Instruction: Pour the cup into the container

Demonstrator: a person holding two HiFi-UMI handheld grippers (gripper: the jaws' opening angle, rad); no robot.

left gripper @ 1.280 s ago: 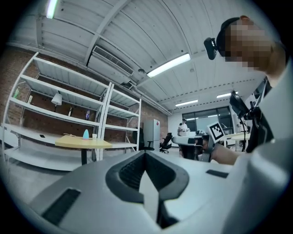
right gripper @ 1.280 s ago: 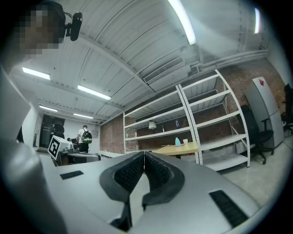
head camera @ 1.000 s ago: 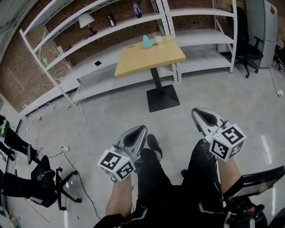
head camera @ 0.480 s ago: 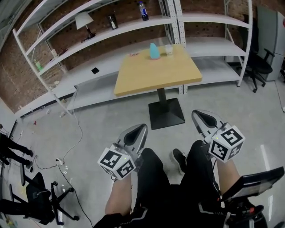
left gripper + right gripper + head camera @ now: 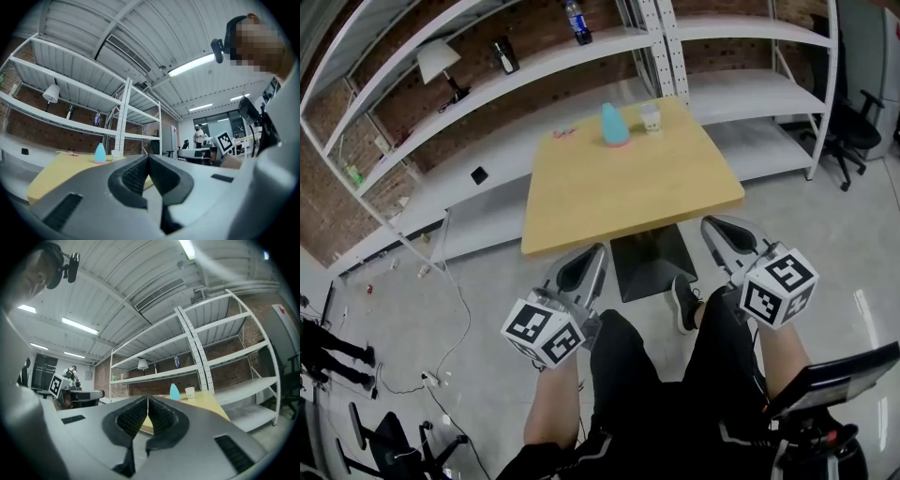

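A small white cup [image 5: 651, 116] [image 5: 115, 153] [image 5: 189, 393] and a light blue cone-shaped container [image 5: 612, 125] [image 5: 100, 153] [image 5: 174, 392] stand side by side at the far edge of a square wooden table [image 5: 628, 187]. My left gripper [image 5: 583, 264] [image 5: 148, 158] and right gripper [image 5: 719, 232] [image 5: 147, 399] are held level near the table's near edge, far short of both. Each has its jaws pressed together with nothing between them.
White metal shelving [image 5: 534, 66] runs behind the table, bearing a lamp [image 5: 438, 62] and two bottles [image 5: 575, 22]. An office chair [image 5: 853, 122] stands at the right. Cables lie on the grey floor at the left. The person's legs and a shoe [image 5: 683, 302] show below.
The person has walked toward the table: it has come much nearer and larger in the head view, and both grippers now reach its near edge. Both stay shut.
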